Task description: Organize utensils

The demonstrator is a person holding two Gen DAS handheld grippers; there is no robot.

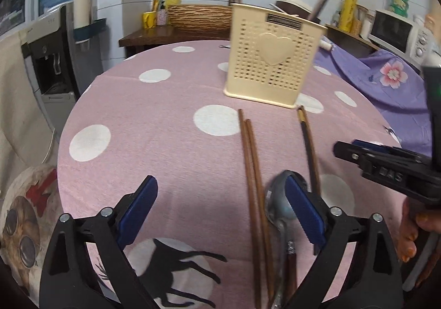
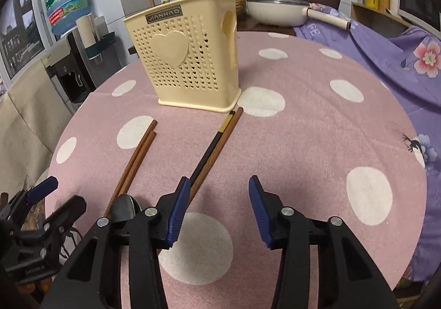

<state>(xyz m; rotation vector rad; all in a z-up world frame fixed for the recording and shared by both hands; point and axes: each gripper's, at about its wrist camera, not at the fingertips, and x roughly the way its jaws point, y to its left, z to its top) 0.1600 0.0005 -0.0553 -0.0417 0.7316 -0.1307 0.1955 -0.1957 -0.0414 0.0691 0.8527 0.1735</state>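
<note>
A cream perforated utensil holder stands upright on the pink dotted tablecloth; it shows in the right wrist view too, with a dark utensil sticking out of it. In front of it lie a brown chopstick pair, a dark-and-brown chopstick pair and a metal spoon. My left gripper is open and empty, its right finger over the spoon. My right gripper is open and empty, its left finger at the near end of the dark-and-brown pair.
A water dispenser stands off the table's left edge. A purple floral cloth covers the surface to the right, with a white pan behind. A wicker basket and a microwave sit at the back.
</note>
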